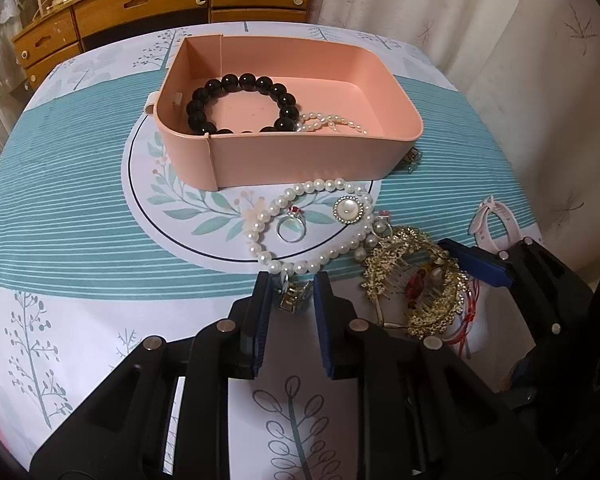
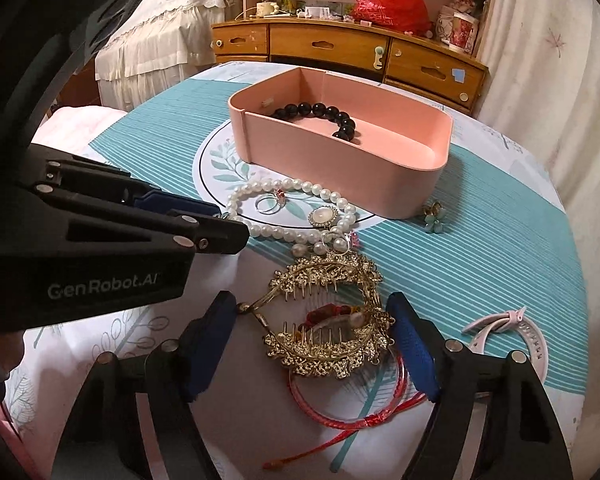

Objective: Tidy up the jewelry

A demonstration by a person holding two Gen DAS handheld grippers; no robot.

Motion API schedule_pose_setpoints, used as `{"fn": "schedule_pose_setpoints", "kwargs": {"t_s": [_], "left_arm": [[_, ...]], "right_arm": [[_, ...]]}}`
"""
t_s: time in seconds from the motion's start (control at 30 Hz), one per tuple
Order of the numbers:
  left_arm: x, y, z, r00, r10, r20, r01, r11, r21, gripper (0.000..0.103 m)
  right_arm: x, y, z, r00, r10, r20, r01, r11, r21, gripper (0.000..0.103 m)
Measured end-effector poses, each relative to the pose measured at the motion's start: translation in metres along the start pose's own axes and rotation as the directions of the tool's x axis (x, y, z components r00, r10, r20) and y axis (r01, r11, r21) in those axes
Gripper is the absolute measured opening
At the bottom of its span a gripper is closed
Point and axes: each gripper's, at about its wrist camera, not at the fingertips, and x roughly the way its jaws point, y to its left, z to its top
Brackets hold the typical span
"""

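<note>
A pink box (image 1: 300, 160) (image 2: 340, 176) holds a black bead bracelet (image 1: 240, 104) (image 2: 324, 114) and a small pearl strand (image 1: 328, 122). In front of it lie a pearl necklace (image 1: 300, 224) (image 2: 284, 208), a silver ring (image 1: 291, 229) (image 2: 269, 204) and a pearl brooch (image 1: 350, 210) (image 2: 323, 216). My left gripper (image 1: 292, 292) is closed on a small silver clip (image 1: 294, 300) at the necklace's near end. My right gripper (image 2: 316, 340) is open around a gold hair comb (image 2: 328, 332) (image 1: 416, 292), touching nothing that I can see.
A red cord bangle (image 2: 352, 408) lies under the comb. A pink hair clip (image 2: 508, 332) (image 1: 496, 220) lies at the right. A green flower piece (image 2: 434, 216) sits beside the box. A wooden dresser (image 2: 340, 48) stands behind the table; a curtain hangs at right.
</note>
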Motion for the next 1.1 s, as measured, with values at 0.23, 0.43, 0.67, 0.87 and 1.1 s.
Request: {"fn": "schedule_pose_setpoints", "kwargs": {"t_s": [0.23, 0.43, 0.67, 0.87, 1.1], "left_arm": [[-0.007, 0.003, -0.001, 1.000, -0.022, 0.012, 0.022, 1.000, 0.004, 0.016], [-0.018, 0.008, -0.003, 0.999, -0.029, 0.028, 0.029, 0.999, -0.014, 0.016], [-0.037, 0.022, -0.001, 0.998, -0.020, 0.055, 0.022, 0.998, -0.051, 0.016], [-0.057, 0.036, 0.008, 0.996, -0.005, 0.087, 0.011, 0.998, -0.066, 0.016], [-0.081, 0.048, 0.024, 0.993, 0.015, 0.120, -0.008, 0.998, -0.058, 0.016]], "right_arm": [[-0.004, -0.002, 0.000, 1.000, 0.019, -0.006, -0.018, 0.999, 0.030, 0.077], [-0.013, 0.004, 0.004, 0.999, 0.036, 0.005, -0.036, 0.999, 0.020, 0.077], [-0.028, 0.018, 0.016, 0.996, 0.071, 0.045, -0.072, 0.997, 0.002, 0.077], [-0.034, 0.031, 0.032, 0.993, 0.110, 0.047, -0.111, 0.994, 0.013, 0.060], [-0.040, 0.043, 0.044, 0.989, 0.127, 0.070, -0.128, 0.992, 0.010, 0.060]]}}
